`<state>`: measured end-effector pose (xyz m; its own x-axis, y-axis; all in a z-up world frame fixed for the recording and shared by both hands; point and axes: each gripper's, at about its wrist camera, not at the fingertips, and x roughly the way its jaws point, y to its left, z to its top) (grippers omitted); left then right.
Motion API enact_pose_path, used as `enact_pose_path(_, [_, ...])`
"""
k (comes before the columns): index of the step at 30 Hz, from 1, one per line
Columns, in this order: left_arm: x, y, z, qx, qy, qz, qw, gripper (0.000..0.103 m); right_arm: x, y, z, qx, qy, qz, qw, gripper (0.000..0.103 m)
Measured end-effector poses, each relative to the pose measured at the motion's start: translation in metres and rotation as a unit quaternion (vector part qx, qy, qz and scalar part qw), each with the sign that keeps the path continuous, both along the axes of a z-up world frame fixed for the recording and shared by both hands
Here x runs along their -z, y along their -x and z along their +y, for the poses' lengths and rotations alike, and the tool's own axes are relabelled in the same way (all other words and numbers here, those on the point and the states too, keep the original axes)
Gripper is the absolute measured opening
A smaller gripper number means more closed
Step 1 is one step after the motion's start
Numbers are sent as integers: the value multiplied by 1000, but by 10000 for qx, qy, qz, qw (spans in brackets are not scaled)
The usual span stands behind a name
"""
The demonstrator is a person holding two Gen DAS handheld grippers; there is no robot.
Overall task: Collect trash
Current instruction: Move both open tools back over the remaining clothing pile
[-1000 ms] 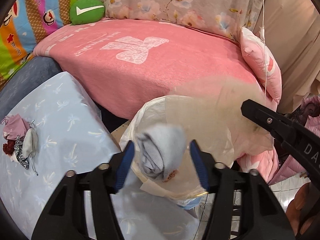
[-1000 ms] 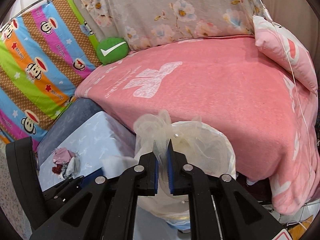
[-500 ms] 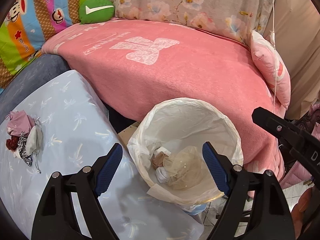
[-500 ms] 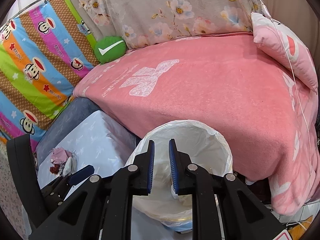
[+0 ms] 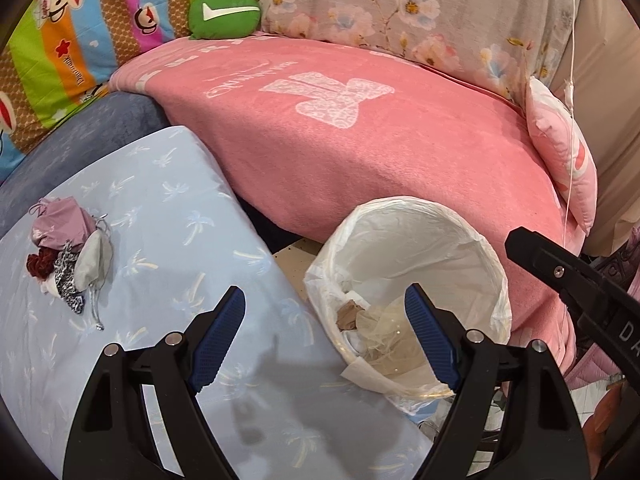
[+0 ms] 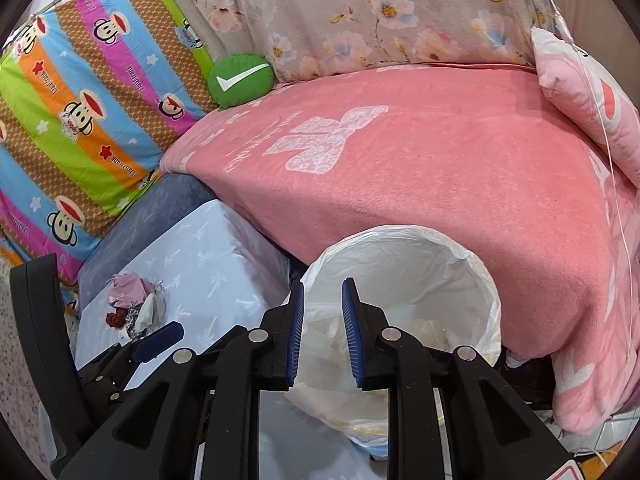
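Both tools hung empty, the left tool [image 5: 325, 334] wide open, the right tool [image 6: 322, 334] narrowly parted; the tangled trash pile [image 5: 68, 256] left of them on the worktop [image 5: 168, 208] risked scattering short of the bin [image 5: 408, 272] ahead

The trash bin [image 5: 408, 280] sits at the lower right of the frame, between the bed [image 5: 360, 140] behind it and the table [image 5: 160, 240] on its left, where a small trash pile [image 5: 68, 256] lies at far left.
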<state>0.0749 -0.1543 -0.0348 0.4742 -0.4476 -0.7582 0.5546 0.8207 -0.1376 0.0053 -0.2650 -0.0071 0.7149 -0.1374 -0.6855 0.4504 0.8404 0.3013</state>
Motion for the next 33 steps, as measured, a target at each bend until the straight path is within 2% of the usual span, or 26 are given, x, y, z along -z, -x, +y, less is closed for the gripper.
enact_pose_path(16, [7, -27, 67, -728, 106, 162, 9972, 79, 4, -35, 56, -619, 86, 139, 9979, 22])
enact_pose_path(20, [11, -36, 86, -942, 131, 224, 9952, 80, 6, -46, 72, -786, 111, 185, 9967, 27])
enact_pose_path(25, [17, -46, 112, -1185, 141, 283, 9925, 85, 10, -62, 94, -1010, 122, 257, 9945, 27])
enact_pose_path(33, [31, -65, 155, -1605, 170, 454, 9858, 86, 22, -91, 133, -1385, 143, 414, 9894, 27])
